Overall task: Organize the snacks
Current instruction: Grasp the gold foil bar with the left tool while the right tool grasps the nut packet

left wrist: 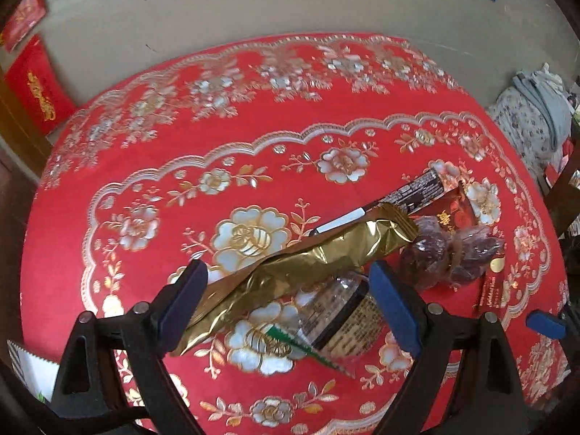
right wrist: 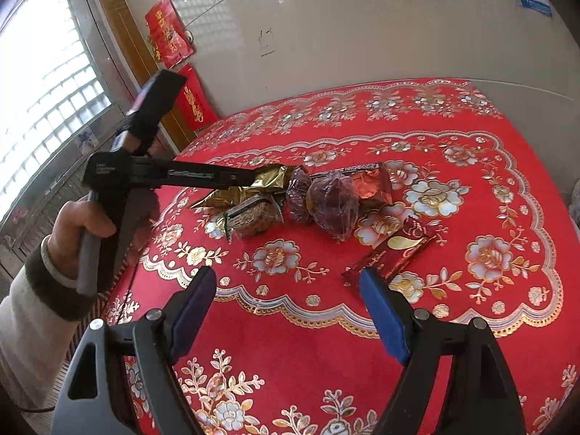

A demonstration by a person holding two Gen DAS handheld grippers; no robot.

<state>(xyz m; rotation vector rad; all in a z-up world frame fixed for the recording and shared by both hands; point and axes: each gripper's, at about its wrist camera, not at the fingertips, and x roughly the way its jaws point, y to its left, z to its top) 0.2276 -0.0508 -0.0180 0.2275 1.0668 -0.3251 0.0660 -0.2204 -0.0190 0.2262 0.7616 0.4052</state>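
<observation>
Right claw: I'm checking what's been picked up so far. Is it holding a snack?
No. The right claw is open over the red tablecloth, with nothing between its blue pads.

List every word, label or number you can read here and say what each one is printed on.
Nothing reads fully.
Red hangings on the wall: gold characters, blurred.
Red snack bar: gold script, too small.
Clear packet: black label with dense print, too small.
Left gripper body: white lettering, blurred.
Dark red pouch: one gold character, unclear.
Gold wrapper: no text visible.
</observation>
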